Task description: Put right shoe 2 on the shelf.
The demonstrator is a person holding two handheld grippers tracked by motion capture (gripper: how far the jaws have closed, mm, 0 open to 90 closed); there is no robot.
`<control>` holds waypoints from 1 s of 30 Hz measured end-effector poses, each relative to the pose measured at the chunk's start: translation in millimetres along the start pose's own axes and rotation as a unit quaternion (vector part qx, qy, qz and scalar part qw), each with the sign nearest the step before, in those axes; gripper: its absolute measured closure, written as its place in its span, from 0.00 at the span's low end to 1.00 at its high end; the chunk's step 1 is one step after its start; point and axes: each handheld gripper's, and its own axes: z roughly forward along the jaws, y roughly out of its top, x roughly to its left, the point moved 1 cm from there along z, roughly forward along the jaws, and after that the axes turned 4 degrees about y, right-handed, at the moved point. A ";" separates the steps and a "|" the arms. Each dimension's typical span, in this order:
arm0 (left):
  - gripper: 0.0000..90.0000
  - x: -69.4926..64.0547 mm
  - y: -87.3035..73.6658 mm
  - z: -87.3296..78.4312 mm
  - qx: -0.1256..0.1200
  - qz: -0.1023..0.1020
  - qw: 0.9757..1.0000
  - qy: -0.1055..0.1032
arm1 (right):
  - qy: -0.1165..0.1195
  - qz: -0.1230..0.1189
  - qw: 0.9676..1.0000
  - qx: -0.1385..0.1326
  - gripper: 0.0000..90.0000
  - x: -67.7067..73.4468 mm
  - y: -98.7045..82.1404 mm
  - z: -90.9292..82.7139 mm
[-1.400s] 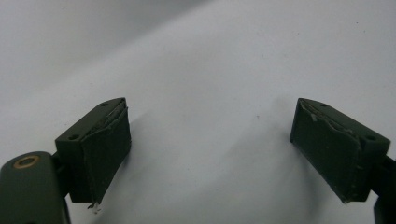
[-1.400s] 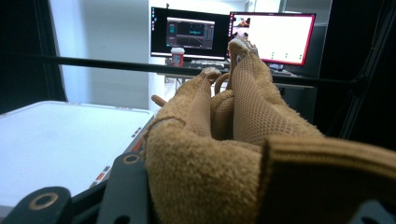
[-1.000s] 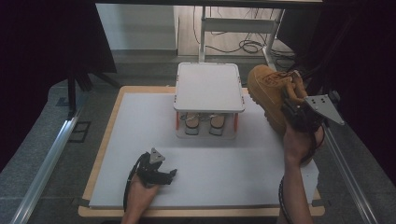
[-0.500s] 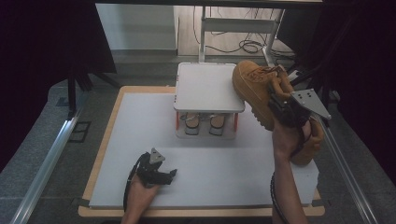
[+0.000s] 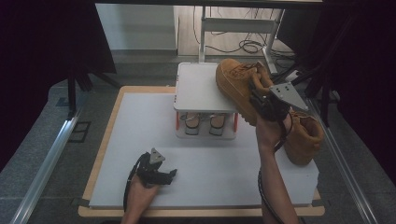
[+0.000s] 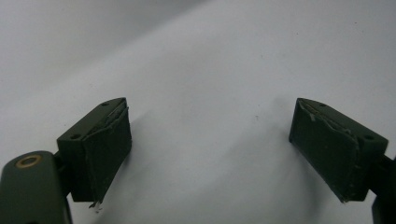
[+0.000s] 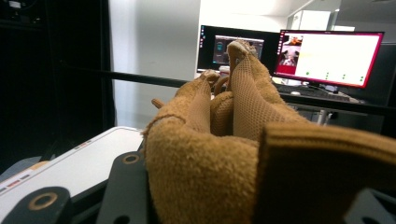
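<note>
You can read no lettering anywhere; the two monitors (image 7: pixel 289 56) behind the boot (image 7: pixel 224 154) show windows, but their text is too small to make out.

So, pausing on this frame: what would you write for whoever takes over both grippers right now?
Right gripper: shut on a tan boot at its collar, holding it in the air over the right part of the white rack's top shelf.
Left gripper: open, holding nothing, low over the white mat near the front edge.
Second tan boot: on the mat at the right, beside the rack.
Lower shelf: a pair of shoes already there.
Done: one boot lifted.
Left: probably set it on the top shelf, then the second boot.
</note>
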 end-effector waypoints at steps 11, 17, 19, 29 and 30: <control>0.14 0.0 0.0 0.0 0.000 0.001 1.000 0.000 | 0.022 0.000 1.000 -0.002 0.59 23.4 0.0 19.7; 0.14 0.0 0.0 0.0 0.000 0.001 1.000 0.000 | 0.031 -0.001 0.999 -0.007 0.59 34.2 1.9 29.2; 0.15 0.0 -0.1 0.0 0.000 0.001 1.000 0.000 | 0.036 0.002 0.999 -0.007 0.59 37.4 2.2 32.5; 0.15 -0.1 -0.1 -0.1 -0.001 0.002 1.000 0.000 | 0.047 0.006 0.999 -0.003 0.59 54.8 0.3 55.2; 0.15 -0.1 -0.1 -0.1 -0.001 0.002 1.000 0.000 | 0.048 0.008 0.999 -0.003 0.59 56.8 0.2 58.6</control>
